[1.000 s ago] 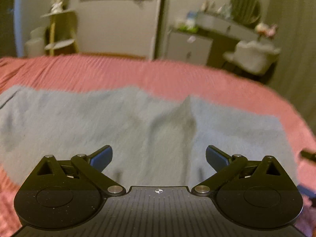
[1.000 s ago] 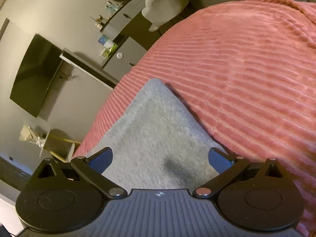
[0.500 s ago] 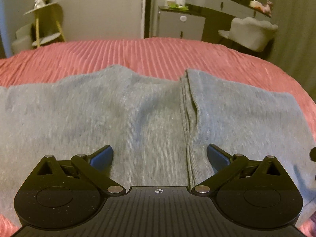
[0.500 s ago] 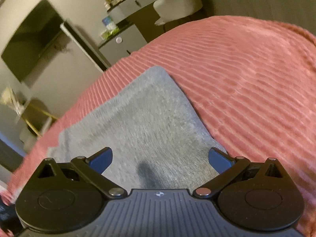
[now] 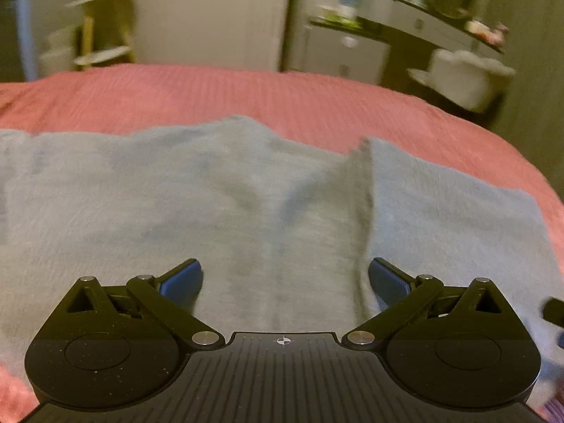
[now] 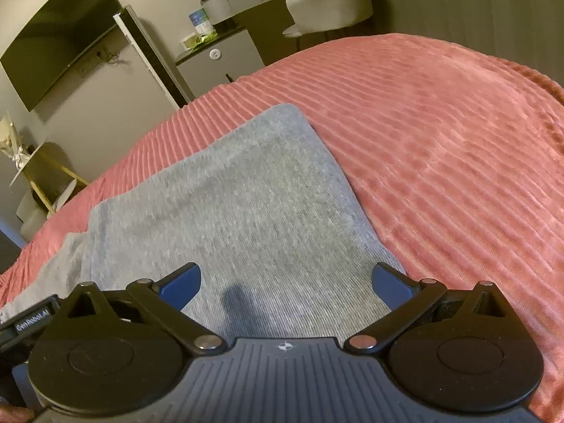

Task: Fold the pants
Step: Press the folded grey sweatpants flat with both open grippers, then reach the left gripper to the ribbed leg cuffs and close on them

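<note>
Grey pants (image 5: 176, 204) lie spread across a pink ribbed bedspread (image 5: 317, 105), with a raised crease (image 5: 363, 176) running toward the far edge right of centre. My left gripper (image 5: 284, 278) hovers open over the near part of the cloth, nothing between its blue fingers (image 5: 183, 280). In the right wrist view the pants (image 6: 229, 204) end in a rounded corner on the bedspread (image 6: 440, 162). My right gripper (image 6: 285, 278) is open above that end, its shadow falling on the cloth. The left gripper's body (image 6: 28, 317) shows at that view's left edge.
Beyond the bed stand a white cabinet (image 6: 218, 56), a dark desk with small items (image 5: 405, 17), a pale chair (image 6: 331, 0), a wall-mounted TV (image 6: 60, 35) and a small wooden side table (image 5: 102, 35). The bedspread falls away at the right.
The left gripper has drawn back and tilted up, so the pants look smaller and the crease stands higher. The right gripper has swung left and risen; more of the pants shows.
</note>
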### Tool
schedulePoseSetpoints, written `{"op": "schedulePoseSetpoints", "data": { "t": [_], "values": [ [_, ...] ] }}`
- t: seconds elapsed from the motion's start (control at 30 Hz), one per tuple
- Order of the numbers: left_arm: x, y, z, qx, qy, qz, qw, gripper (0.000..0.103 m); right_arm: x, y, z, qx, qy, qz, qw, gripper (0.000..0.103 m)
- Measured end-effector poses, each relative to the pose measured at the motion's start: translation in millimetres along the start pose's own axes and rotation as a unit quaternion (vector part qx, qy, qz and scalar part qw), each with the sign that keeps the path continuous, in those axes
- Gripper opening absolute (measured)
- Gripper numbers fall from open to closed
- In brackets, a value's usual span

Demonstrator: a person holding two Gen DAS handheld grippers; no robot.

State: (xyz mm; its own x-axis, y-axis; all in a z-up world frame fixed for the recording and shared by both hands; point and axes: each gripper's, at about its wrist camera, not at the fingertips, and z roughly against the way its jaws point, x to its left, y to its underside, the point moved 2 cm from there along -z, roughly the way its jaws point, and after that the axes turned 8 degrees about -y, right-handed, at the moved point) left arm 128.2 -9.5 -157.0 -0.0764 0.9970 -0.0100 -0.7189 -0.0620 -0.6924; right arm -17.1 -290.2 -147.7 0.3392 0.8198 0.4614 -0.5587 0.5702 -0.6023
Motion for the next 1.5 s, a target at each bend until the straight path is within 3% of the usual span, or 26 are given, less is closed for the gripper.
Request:
{"op": "schedulePoseSetpoints", "data": {
  "t": [0.07, 0.1, 0.2, 0.3, 0.37, 0.47, 0.57, 0.63, 0.7, 0.8, 0.87, 0.93, 0.97, 1.07, 1.13, 1.23, 1.43, 1.5],
  "values": [
    [16.0, -1.2, -6.6, 0.012, -0.077, 0.016, 0.9968, 0.103, -0.1, 0.3, 0.4, 0.000, 0.002, 0.000, 1.000, 0.103],
    [28.6, -1.0, -12.0, 0.022, -0.097, 0.032, 0.9945, 0.103, -0.2, 0.5, 0.7, 0.001, 0.002, 0.000, 1.000, 0.103],
    [54.6, -5.7, -5.9, 0.028, -0.050, 0.114, 0.9918, 0.103, 1.8, 1.1, 0.7, 0.002, 0.006, 0.004, 1.000, 0.103],
    [54.8, -10.2, 9.8, 0.004, -0.008, 0.129, 0.9916, 0.103, 4.6, 2.2, 0.8, 0.006, 0.011, 0.013, 1.000, 0.103],
    [43.1, -14.1, 15.0, -0.010, 0.006, 0.106, 0.9943, 0.103, 5.3, 2.8, 0.8, 0.007, 0.013, 0.016, 1.000, 0.103],
    [14.2, -20.7, 14.2, -0.038, -0.025, 0.039, 0.9982, 0.103, 7.3, 3.5, -1.3, 0.010, 0.021, 0.023, 0.999, 0.103],
    [-12.4, -19.9, 12.3, -0.066, -0.058, -0.029, 0.9957, 0.103, 9.4, 3.9, -4.2, 0.014, 0.029, 0.032, 0.999, 0.103],
    [-26.3, -18.0, 10.0, -0.081, -0.052, -0.072, 0.9928, 0.103, 11.5, 4.7, -7.4, 0.016, 0.037, 0.039, 0.998, 0.103],
    [-34.0, -14.7, 1.9, -0.078, -0.048, -0.099, 0.9909, 0.103, 14.2, 5.8, -11.0, 0.018, 0.047, 0.048, 0.998, 0.103],
    [-28.6, -7.8, -21.2, -0.058, -0.093, -0.114, 0.9874, 0.103, 20.6, 8.7, -17.9, 0.026, 0.068, 0.070, 0.995, 0.103],
    [-15.1, -12.0, -23.4, -0.059, -0.095, -0.077, 0.9907, 0.103, 24.3, 10.3, -21.9, 0.031, 0.081, 0.084, 0.993, 0.103],
    [5.2, -18.7, -18.6, -0.059, -0.123, -0.028, 0.9903, 0.103, 25.3, 10.7, -23.1, 0.031, 0.085, 0.087, 0.992, 0.103],
    [16.3, -21.7, -14.6, -0.061, -0.115, 0.000, 0.9915, 0.103, 24.3, 10.1, -22.9, 0.030, 0.084, 0.083, 0.993, 0.103],
    [64.9, -28.3, 3.5, -0.053, -0.046, 0.113, 0.9911, 0.103, 22.9, 9.3, -22.1, 0.027, 0.081, 0.077, 0.993, 0.103],
    [102.1, -26.8, 14.3, -0.065, 0.008, 0.188, 0.9800, 0.103, 22.9, 9.3, -21.9, 0.026, 0.081, 0.078, 0.993, 0.103],
    [153.7, -25.8, 24.0, -0.050, 0.032, 0.257, 0.9646, 0.103, 21.4, 9.5, -21.1, 0.021, 0.077, 0.074, 0.994, 0.103],
    [249.3, -4.8, 42.2, -0.063, -0.013, 0.310, 0.9487, 0.103, 16.8, 8.4, -20.6, 0.007, 0.065, 0.057, 0.996, 0.103],
    [280.1, 13.6, 40.3, -0.048, -0.032, 0.352, 0.9344, 0.103, 17.5, 8.8, -22.1, 0.006, 0.068, 0.059, 0.996, 0.103]
  ]
}}
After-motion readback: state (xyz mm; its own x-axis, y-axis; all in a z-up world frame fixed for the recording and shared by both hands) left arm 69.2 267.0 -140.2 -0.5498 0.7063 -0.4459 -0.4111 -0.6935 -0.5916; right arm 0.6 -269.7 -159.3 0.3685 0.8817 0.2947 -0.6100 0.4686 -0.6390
